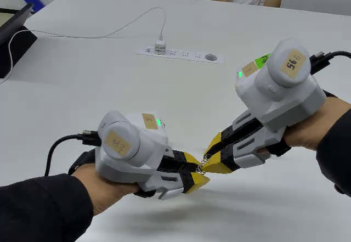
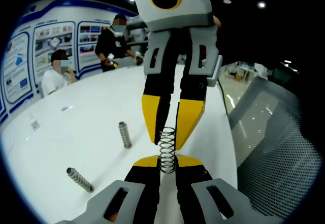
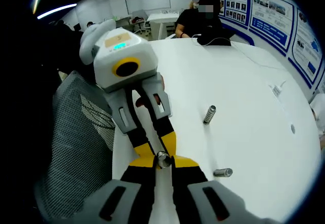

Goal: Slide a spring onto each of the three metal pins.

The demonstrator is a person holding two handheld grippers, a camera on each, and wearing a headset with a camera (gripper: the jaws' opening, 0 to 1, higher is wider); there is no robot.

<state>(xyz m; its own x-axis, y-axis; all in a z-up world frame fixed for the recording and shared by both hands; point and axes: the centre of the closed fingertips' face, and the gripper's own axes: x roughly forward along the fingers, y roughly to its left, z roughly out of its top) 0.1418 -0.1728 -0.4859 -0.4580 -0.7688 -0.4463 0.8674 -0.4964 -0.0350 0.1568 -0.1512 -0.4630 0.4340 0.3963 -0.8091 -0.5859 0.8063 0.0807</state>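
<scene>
One spring (image 2: 167,152), ends pinched by my narrow-set left gripper (image 2: 167,169) and right gripper (image 3: 162,164); a skewed push could have buckled or flung it.

Bright, even ceiling light throws soft shadows on the white table (image 1: 82,88), and fisheye edges warp.

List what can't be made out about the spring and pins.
Head view: spring tiny; yellow jaw tips hide any pin in it.
Left gripper view: coils hide whether a pin is inside.
Right gripper view: far piece and near piece on table too small to tell spring from pin.
</scene>
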